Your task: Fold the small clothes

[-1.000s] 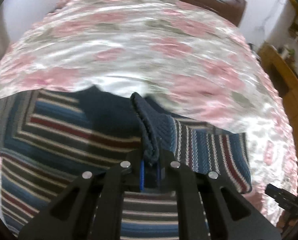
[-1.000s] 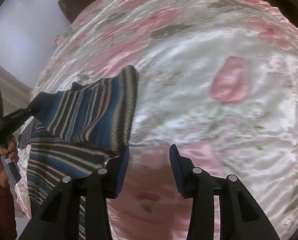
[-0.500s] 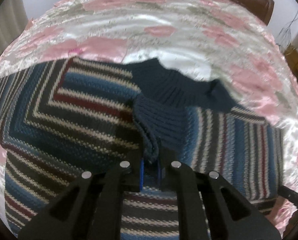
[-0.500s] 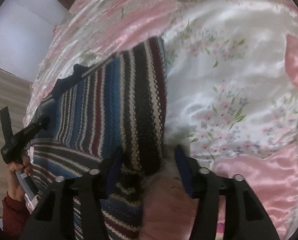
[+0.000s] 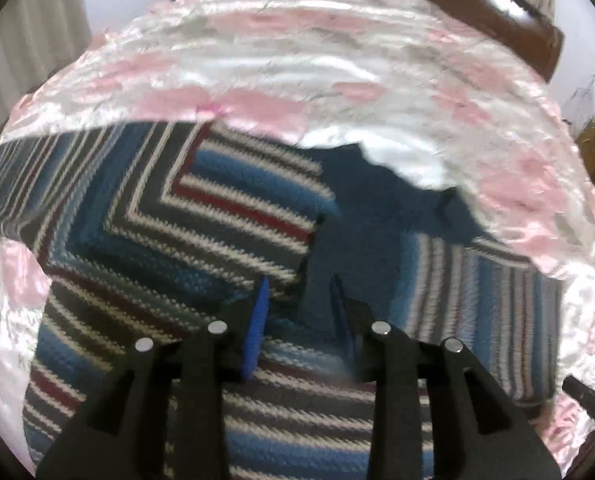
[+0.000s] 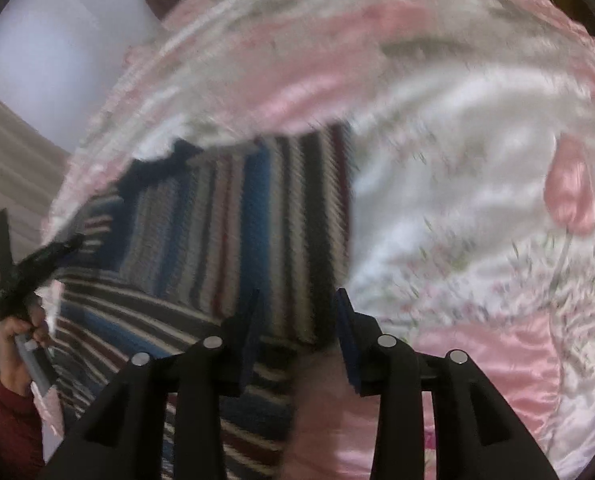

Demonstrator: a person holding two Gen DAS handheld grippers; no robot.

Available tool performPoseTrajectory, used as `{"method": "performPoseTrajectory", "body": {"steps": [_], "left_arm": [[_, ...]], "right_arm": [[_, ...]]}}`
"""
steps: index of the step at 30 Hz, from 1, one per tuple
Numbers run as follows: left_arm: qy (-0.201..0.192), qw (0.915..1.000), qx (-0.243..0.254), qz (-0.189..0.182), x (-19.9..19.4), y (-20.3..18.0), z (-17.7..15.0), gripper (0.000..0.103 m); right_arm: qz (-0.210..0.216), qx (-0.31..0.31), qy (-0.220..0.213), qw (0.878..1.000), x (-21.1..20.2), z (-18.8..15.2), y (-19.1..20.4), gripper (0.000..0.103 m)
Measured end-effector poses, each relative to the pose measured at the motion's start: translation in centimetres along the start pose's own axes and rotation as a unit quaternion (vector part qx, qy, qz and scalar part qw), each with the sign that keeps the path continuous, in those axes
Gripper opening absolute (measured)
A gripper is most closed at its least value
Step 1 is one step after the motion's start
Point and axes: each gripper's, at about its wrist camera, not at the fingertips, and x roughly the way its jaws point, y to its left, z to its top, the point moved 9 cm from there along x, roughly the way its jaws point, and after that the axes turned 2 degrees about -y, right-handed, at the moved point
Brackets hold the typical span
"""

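On bedspread (image 5: 337, 60): striped sweater (image 5: 185, 216), flat, sleeve folded across
Left gripper (image 5: 299, 300): above sweater's navy collar; fingers spread, holding nothing
Right gripper (image 6: 297, 320): over sweater's edge; fingers spread, empty

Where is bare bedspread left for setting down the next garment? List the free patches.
Free: the satin bedspread right of the striped sweater, out to the bed's edge, and the band between its navy collar and the wooden headboard. Crowded: the near left, where the sweater lies under both open tongs, left and right.
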Motion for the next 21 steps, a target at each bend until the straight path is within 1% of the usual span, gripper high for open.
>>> {"method": "performPoseTrajectory", "body": {"steps": [2, 4, 6, 8, 9, 10, 15, 19, 21], "left_arm": [[0.017, 0.9993, 0.020, -0.027, 0.3, -2.4, -0.6, 0.037], [0.034, 0.9977, 0.037, -0.045, 1.1, -4.0, -1.7, 0.037], [0.050, 0.9964, 0.048, -0.049, 2.4, -5.0, -3.0, 0.037], [0.069, 0.9955, 0.050, -0.043, 3.8, -4.9, -4.3, 0.037], [0.083, 0.9946, 0.047, -0.040, 4.8, -4.6, -5.0, 0.037], [0.091, 0.9942, 0.044, -0.038, 5.6, -4.3, -5.6, 0.036], [0.086, 0.9942, 0.042, -0.049, 6.4, -3.9, -6.0, 0.034], [0.088, 0.9938, 0.037, -0.058, 6.7, -3.7, -6.1, 0.034], [0.087, 0.9936, 0.044, -0.057, 6.4, -3.8, -6.0, 0.035]], "right_arm": [[0.023, 0.002, 0.007, 1.000, 0.2, 0.5, 1.4, 0.038], [0.016, -0.005, 0.019, 1.000, 1.3, 0.6, 2.2, 0.038], [0.009, -0.001, 0.035, 0.999, 2.6, 0.1, 2.2, 0.038], [0.007, 0.008, 0.048, 0.999, 3.9, -0.6, 1.9, 0.037], [-0.001, 0.011, 0.054, 0.998, 4.6, -1.1, 1.5, 0.035], [-0.005, 0.011, 0.057, 0.998, 5.1, -1.5, 1.3, 0.035], [-0.002, 0.027, 0.049, 0.998, 6.1, -2.1, 0.7, 0.034], [-0.026, 0.010, 0.041, 0.999, 6.6, -2.5, 0.6, 0.035], [-0.038, 0.006, 0.043, 0.998, 6.6, -2.3, 0.9, 0.037]]}}
